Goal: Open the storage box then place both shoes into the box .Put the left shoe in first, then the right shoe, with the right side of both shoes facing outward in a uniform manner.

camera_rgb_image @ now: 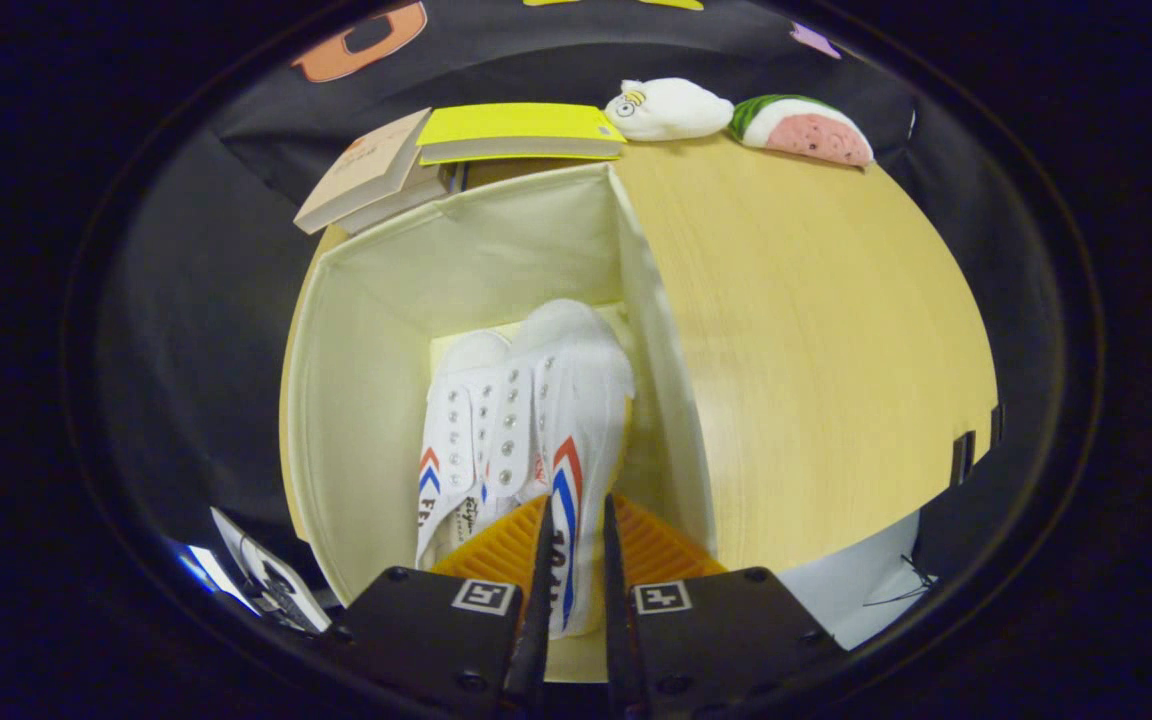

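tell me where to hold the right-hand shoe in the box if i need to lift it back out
Take the right-hand shoe by its heel-side wall, coming straight down from above, as the tongs do now. They pinch that thin upright side panel near the striped mark. The box walls and the other shoe close off the sides, so the top is the open approach.

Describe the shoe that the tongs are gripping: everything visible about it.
The gripped shoe is a white canvas-looking sneaker with metal eyelets, white laces and red and blue chevron stripes on its side. It lies inside the open cream storage box, toe pointing away, pressed against the second shoe beside it. The tongs pinch its heel side wall, with both black fingers pressing on it.
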The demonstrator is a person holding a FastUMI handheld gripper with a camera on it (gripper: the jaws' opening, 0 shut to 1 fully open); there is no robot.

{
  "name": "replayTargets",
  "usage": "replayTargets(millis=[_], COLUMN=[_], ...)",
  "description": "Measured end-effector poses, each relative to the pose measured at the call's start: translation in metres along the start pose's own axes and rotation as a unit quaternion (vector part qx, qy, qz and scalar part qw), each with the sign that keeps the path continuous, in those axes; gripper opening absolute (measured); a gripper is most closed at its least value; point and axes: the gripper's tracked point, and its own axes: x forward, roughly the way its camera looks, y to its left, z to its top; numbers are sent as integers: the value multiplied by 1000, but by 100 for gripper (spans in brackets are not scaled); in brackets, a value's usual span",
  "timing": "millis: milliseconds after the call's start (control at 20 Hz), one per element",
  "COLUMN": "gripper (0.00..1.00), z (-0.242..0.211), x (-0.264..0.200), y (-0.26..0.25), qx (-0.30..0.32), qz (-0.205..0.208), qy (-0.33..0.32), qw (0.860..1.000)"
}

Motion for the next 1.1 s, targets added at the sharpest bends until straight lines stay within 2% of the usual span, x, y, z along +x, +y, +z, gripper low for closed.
replayTargets(millis=[150, 200, 350, 400, 450, 650, 950, 1100], gripper=[35, 50, 70, 78, 82, 97, 98, 99], z=[2, 4, 14, 20, 26, 44, 42, 38], x=[-14, -22, -49, -61, -74, -120, -179, -205], y=[6, 6, 5, 8, 10, -9, -38, -63], qx=[-26, -29, -42, -50, -61, -90, -109, -94], qz=[6, 10, 13, 27, 34, 4, -24, -45], qy=[-24, -37, -92, -124, -158, -282, -420, -473], qw=[999, 999, 995, 991, 985, 955, 901, 875])
